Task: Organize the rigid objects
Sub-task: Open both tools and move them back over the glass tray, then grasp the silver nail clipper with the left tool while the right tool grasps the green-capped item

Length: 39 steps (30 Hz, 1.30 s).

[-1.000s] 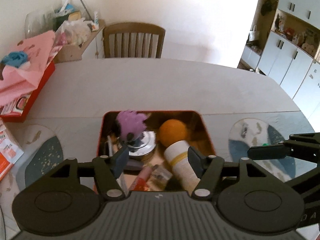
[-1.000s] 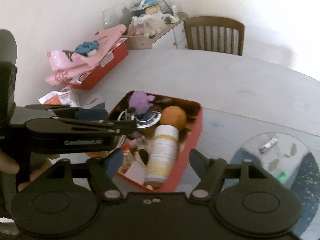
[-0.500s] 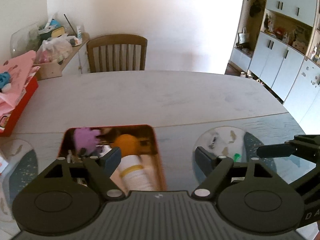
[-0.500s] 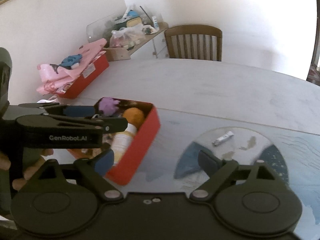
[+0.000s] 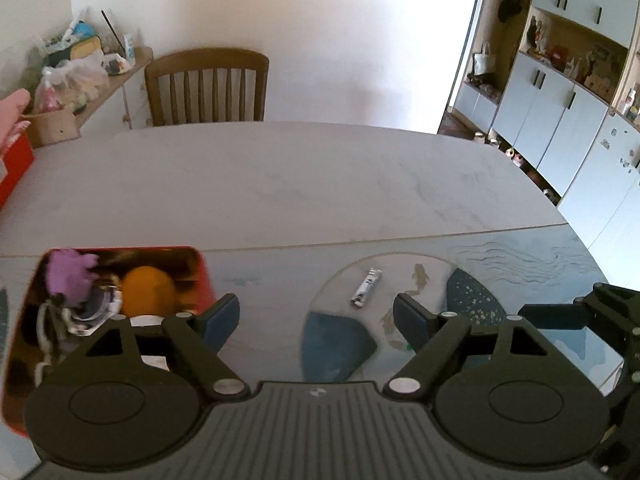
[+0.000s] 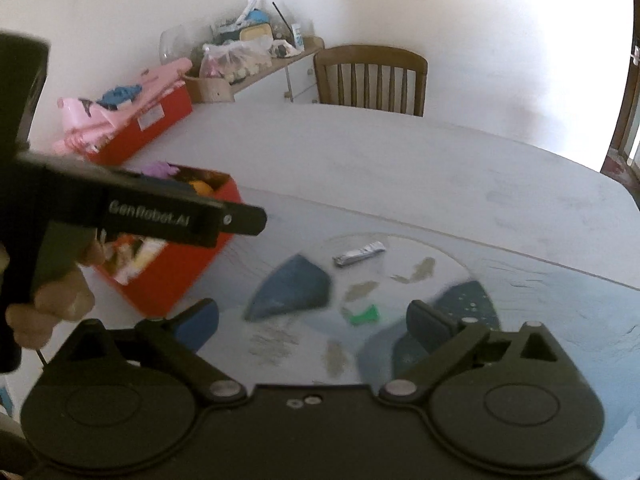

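Both tools, left tool [image 5: 316, 314] and right tool [image 6: 312, 320], empty, right's jaws opening wide; silver tube [image 6: 359, 253] on table [image 5: 280, 184] right of red box [image 6: 176, 268], probably light, stiff, slick — I'd pinch mid-body.

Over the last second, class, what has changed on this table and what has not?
Both grippers swung right, away from the red box toward the placemat. The left gripper has opened wide and the right gripper is opening; neither holds anything. The box's contents, silver tube and green piece lie unmoved.
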{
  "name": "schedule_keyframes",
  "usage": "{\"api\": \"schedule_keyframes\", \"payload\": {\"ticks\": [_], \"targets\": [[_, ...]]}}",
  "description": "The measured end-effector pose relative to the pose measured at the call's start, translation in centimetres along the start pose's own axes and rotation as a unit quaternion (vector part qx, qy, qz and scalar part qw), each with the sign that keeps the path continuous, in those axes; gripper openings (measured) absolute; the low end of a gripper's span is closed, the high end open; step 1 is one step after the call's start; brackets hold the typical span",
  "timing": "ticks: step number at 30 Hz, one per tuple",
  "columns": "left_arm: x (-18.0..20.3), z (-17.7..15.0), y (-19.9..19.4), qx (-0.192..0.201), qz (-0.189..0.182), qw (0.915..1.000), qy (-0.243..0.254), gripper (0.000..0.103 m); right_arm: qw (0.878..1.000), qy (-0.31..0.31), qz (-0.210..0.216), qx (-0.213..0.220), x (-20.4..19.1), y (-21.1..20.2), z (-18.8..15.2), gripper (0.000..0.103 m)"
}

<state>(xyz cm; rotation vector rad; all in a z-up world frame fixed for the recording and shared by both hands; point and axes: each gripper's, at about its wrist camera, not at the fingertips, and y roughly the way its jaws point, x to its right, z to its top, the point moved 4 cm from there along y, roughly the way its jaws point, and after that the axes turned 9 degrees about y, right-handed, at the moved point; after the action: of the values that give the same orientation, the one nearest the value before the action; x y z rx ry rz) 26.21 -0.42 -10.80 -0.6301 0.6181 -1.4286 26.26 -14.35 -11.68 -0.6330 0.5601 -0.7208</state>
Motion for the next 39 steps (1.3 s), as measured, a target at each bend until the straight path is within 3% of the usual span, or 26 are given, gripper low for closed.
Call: {"api": "schedule_keyframes", "payload": {"ticks": [8, 12, 20, 27, 34, 39], "targets": [[1.5, 0.4, 5.2, -0.037, -0.006, 0.9991, -0.018, 0.084, 0.999, -0.044, 0.002, -0.021, 2.4, 2.3, -0.8, 0.097], [1.9, 0.4, 6.8, -0.037, 0.013, 0.9991, -0.013, 0.084, 0.998, -0.049, 0.003, -0.032, 3.1, 3.7, -0.7, 0.094], [2.4, -0.1, 9.4, -0.048, 0.011, 0.9988, -0.002, 0.084, 0.996, -0.081, 0.005, -0.047, 3.4, 6.5, -1.0, 0.075], [3.7, -0.4, 10.4, -0.041, 0.016, 0.9984, 0.035, 0.084, 0.993, -0.107, 0.017, -0.052, 3.2, 7.9, -1.5, 0.059], [4.0, -0.6, 11.8, -0.050, 0.011, 0.9976, 0.046, 0.060, 0.991, -0.125, 0.021, -0.048, 3.0, 8.4, -1.5, 0.050], [4.4, -0.6, 12.5, -0.053, 0.007, 0.9971, 0.054, 0.051, 0.991, -0.125, 0.024, -0.048, 3.0, 8.3, -1.6, 0.042]]}}
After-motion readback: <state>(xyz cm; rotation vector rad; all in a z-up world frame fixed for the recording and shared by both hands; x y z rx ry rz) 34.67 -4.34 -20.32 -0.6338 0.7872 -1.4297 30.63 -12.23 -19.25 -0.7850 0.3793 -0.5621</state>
